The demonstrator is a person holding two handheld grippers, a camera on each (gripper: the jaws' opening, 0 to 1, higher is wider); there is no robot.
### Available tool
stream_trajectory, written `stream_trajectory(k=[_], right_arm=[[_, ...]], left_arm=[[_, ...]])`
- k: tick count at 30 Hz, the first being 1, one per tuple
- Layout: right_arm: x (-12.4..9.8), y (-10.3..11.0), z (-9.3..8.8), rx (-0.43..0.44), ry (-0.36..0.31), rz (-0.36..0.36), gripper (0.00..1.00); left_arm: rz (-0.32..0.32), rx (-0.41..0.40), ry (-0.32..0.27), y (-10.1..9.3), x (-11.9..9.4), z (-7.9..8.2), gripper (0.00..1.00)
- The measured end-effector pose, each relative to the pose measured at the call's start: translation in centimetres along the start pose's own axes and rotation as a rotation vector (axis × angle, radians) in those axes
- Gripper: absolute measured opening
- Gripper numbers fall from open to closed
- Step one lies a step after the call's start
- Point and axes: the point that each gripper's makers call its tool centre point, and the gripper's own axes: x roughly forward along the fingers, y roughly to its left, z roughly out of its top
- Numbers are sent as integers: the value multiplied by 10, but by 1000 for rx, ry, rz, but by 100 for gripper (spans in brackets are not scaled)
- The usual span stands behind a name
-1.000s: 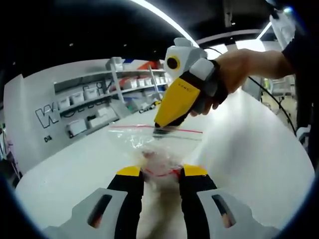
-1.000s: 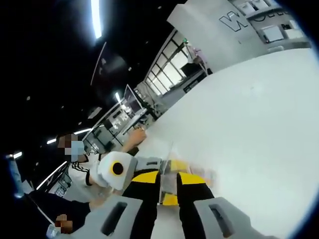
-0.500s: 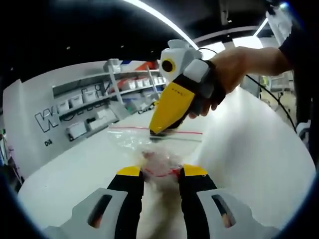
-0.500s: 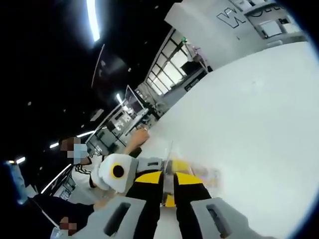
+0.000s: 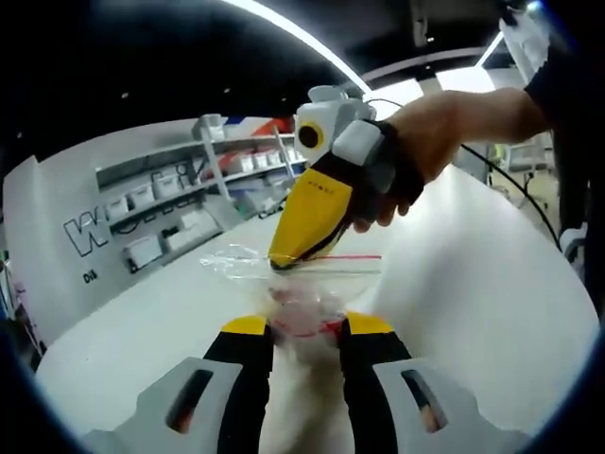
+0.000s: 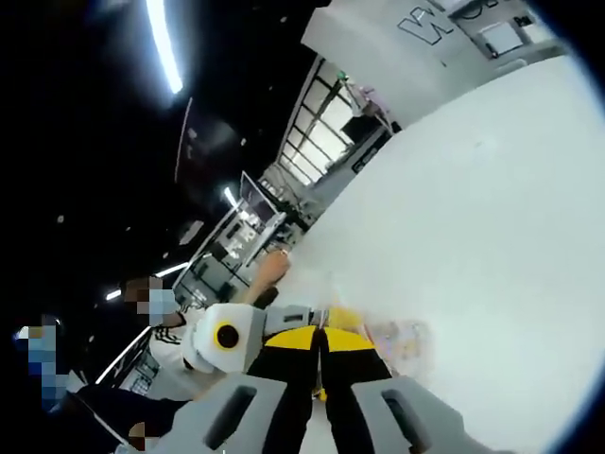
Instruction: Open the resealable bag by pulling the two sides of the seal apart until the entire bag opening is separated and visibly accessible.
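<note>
Clear plastic bag (image 5: 298, 284) over the table (image 5: 473, 284): left gripper (image 5: 305, 326) and right gripper (image 5: 284, 262) each pinch its seal.

A broad white desk (image 5: 473, 284) spread beneath everything. Behind it stood a white wall with large lettering (image 5: 90, 227) and shelves (image 5: 161, 189) holding what seemed to be pale bins. A long ceiling light (image 6: 163, 43) glowed overhead, and glass-fronted rooms (image 6: 326, 132) lay beyond the desk.

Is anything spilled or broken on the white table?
Nothing looks spilled or broken. The clear resealable bag is just crumpled and held up off the white table, pinched between the right hand-held gripper at its seal and the left hand-held gripper lower down.
</note>
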Motion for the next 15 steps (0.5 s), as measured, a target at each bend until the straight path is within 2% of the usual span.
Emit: stream_trajectory(k=[7, 15], right_arm=[[0, 2, 0, 91, -18, 37, 0], [-1, 5, 0, 102, -29, 46, 0]], left_arm=[[-3, -3, -1, 0, 0, 0, 27], [-4, -10, -1, 0, 1, -1, 28]])
